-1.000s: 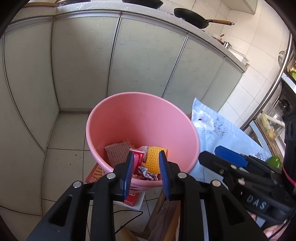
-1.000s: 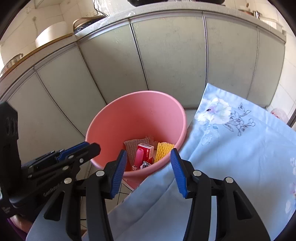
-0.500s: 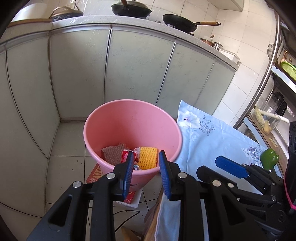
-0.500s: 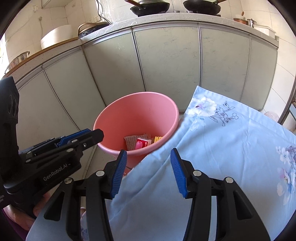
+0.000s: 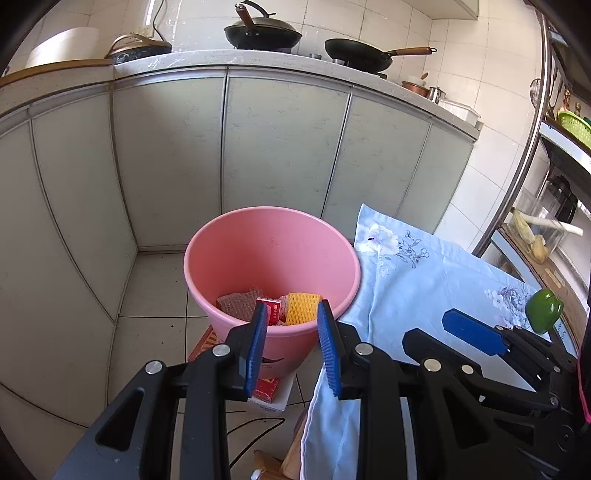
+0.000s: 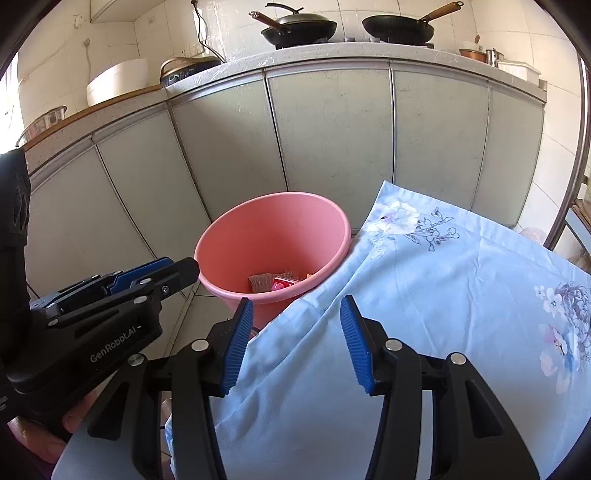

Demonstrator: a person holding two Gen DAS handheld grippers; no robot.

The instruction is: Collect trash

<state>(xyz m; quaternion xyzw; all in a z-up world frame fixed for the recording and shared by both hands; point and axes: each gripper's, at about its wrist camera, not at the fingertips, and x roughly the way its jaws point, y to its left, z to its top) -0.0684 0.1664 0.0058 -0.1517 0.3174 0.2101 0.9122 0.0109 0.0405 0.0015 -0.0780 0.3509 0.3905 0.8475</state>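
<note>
On the left, smooth grey-green cabinet doors (image 5: 166, 155) curve around the corner under a speckled stone counter (image 5: 258, 61). Two black pans (image 5: 262, 33) stand on the counter at the far side. In the middle, one round pink plastic bucket (image 5: 271, 258) stands on the tiled floor. At its bottom lies the trash: one brown mesh pad (image 5: 236, 304), one red carton (image 5: 271, 310) and one yellow foam net (image 5: 303, 308). The left gripper (image 5: 291, 336) is above the near rim, its ribbed blue pads half apart and holding nothing. To the right lies a light blue cloth (image 6: 424, 295) with printed flowers. The right gripper (image 6: 295, 338) hangs over it, half open and empty. One shiny green pepper (image 5: 543, 310) sits far right.
</note>
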